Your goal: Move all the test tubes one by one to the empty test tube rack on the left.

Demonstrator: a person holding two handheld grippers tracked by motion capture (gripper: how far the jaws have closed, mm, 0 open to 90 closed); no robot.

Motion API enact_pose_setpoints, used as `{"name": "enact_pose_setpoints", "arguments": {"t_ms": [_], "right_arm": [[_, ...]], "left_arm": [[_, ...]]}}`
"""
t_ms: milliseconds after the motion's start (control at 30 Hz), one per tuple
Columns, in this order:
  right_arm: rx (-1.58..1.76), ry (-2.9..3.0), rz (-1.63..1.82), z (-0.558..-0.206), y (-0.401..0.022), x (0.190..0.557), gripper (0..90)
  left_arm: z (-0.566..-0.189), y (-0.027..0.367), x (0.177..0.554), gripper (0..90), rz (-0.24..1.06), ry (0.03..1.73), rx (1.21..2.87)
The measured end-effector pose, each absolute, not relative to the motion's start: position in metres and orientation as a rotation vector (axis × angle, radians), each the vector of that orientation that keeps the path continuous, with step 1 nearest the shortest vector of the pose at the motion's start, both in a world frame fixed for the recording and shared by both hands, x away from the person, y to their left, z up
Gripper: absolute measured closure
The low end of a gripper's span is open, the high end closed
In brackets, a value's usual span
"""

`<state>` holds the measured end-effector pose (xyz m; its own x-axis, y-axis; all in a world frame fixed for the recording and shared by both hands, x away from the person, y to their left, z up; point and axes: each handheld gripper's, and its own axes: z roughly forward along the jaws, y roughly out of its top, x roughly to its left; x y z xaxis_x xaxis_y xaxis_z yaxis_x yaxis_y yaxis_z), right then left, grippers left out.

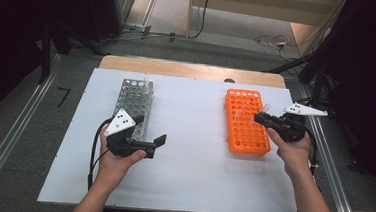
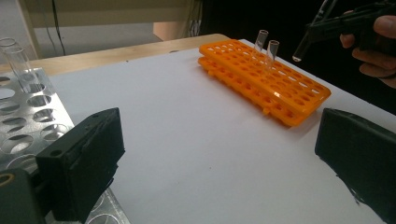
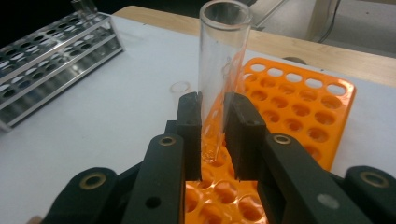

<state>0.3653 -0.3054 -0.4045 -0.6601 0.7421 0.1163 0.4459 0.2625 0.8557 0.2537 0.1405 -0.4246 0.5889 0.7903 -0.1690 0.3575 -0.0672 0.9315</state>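
White table sheet [image 1: 192, 156] carries two racks. Right gripper [image 3: 212, 135] clamps a clear test tube [image 3: 219, 70] above the orange rack [image 1: 246, 121], which holds two tubes [image 2: 266, 46]. Left gripper [image 2: 219, 154] gapes wide, empty, beside the metal rack [image 1: 135, 102].

I note both handheld black two-jaw grippers, left [image 1: 159, 141] and right [image 1: 258, 116], carry white triangular top plates and trailing black cables; forearms bare, lower frame.

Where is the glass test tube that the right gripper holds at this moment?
The test tube is clamped between the right gripper's jaws, lifted just above the orange rack at the table's right side, as seen in the right gripper view.
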Motion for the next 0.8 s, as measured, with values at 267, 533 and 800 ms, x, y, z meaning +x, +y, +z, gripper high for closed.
{"name": "enact_pose_setpoints", "arguments": {"t_ms": [267,533,800], "right_arm": [[1.031,2.267,1.390,-0.408,-0.298,0.343,74.4],[0.955,2.319,1.415,-0.408,-0.280,0.325,74.4],[0.875,2.390,1.422,-0.412,-0.256,0.310,74.4]], "left_arm": [[-0.424,0.137,0.253,1.4,0.465,0.959,1.671],[-0.423,0.132,0.252,1.4,0.455,0.945,1.675],[-0.422,0.122,0.250,1.4,0.441,0.913,1.690]]}}
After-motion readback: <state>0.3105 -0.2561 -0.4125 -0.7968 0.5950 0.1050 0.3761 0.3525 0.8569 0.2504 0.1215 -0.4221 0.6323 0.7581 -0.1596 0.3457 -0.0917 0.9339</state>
